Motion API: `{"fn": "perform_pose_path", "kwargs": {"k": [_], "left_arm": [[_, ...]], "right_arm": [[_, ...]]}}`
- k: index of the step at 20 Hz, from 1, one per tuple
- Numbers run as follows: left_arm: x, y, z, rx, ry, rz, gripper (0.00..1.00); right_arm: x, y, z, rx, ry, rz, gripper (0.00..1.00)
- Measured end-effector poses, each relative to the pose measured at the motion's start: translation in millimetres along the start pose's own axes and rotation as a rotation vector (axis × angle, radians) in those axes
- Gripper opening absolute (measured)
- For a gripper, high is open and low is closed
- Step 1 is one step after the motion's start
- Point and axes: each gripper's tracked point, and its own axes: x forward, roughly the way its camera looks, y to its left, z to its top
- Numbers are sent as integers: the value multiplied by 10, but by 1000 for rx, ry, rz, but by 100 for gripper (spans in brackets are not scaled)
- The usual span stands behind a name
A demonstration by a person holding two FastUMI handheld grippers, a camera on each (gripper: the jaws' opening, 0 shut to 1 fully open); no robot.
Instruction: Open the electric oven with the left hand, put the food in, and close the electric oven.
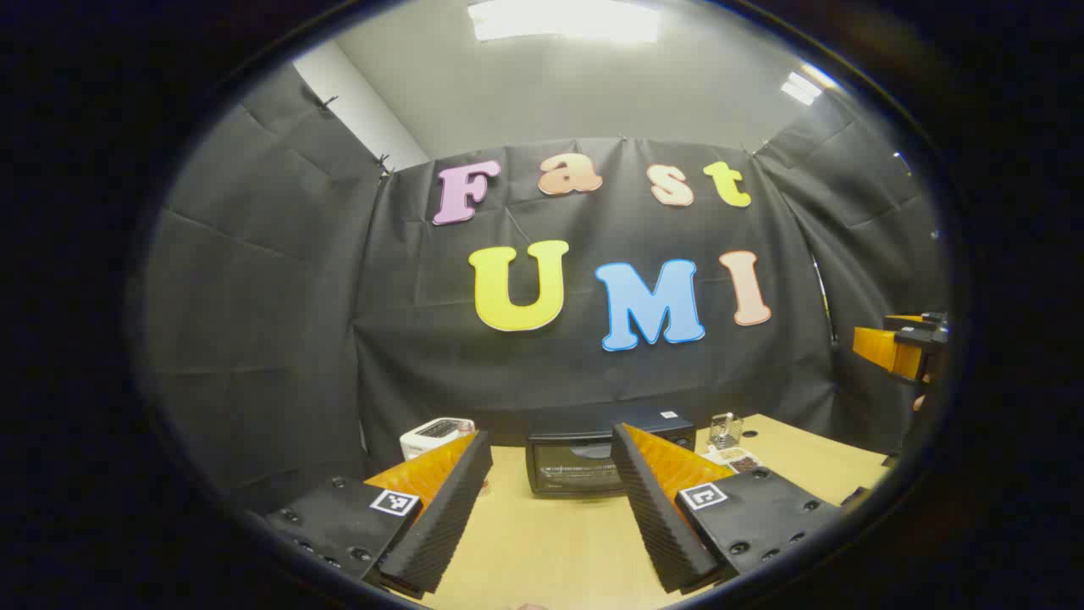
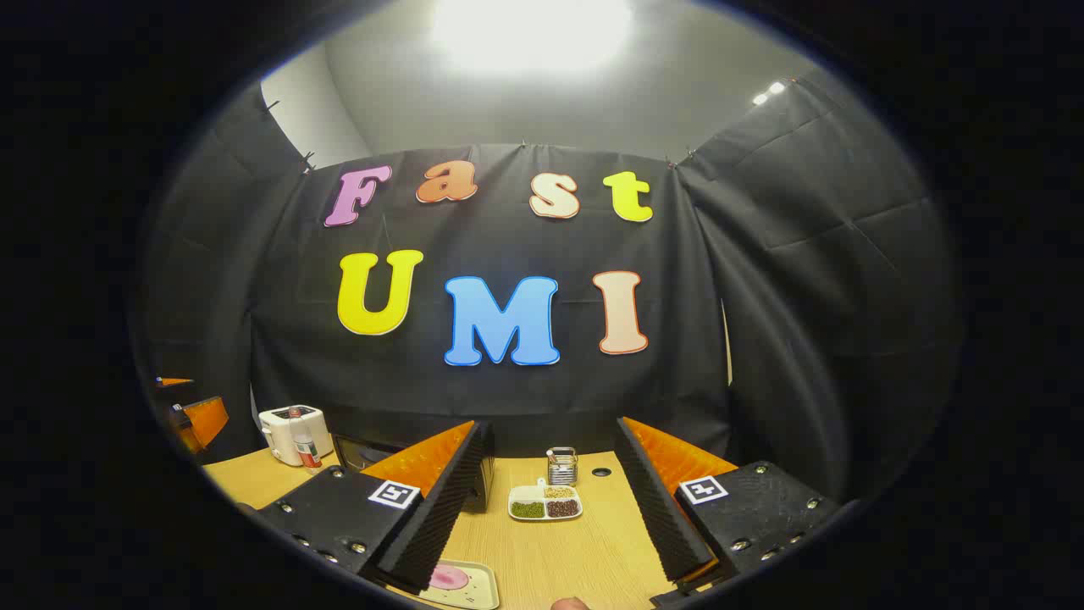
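The black electric oven (image 1: 584, 462) stands at the back of the wooden table with its door shut. My left gripper (image 1: 550, 508) hangs open well in front of it, with nothing between its fingers. In the right gripper view, part of the oven (image 2: 360, 451) shows behind the left finger. A pale tray (image 2: 470, 585) with a pink piece of food (image 2: 449, 578) lies on the table just below my right gripper (image 2: 546, 508), which is open and holds nothing. The right gripper (image 1: 898, 347) shows at the far right of the left gripper view, and the left gripper (image 2: 190, 419) at the far left of the right gripper view.
A white toaster (image 1: 434, 436) stands left of the oven, with a small bottle (image 2: 299, 445) in front of it. A divided dish of beans (image 2: 544, 502) and a small wire holder (image 2: 561, 464) sit right of the oven. The table (image 1: 550, 551) ends at the black cloth wall.
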Motion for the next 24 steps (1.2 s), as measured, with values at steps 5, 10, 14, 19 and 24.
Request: {"fn": "perform_pose_path", "kwargs": {"k": [5, 10, 14, 19, 24], "left_arm": [[21, -18, 12, -7, -1, 8, 90], [33, -42, 61, 5, -11, 11, 100], [45, -70, 71, 10, -13, 17, 99], [90, -169, 87, 8, -19, 20, 97], [207, -313, 151, 14, -32, 37, 95]], "right_arm": [[76, 19, 75, -9, -19, 14, 96], [93, 27, 43, -8, -16, 25, 96], [111, 0, 27, 1, -13, 30, 96], [146, -63, 17, -1, -17, 41, 96], [188, -140, -23, 8, -17, 77, 96]]}}
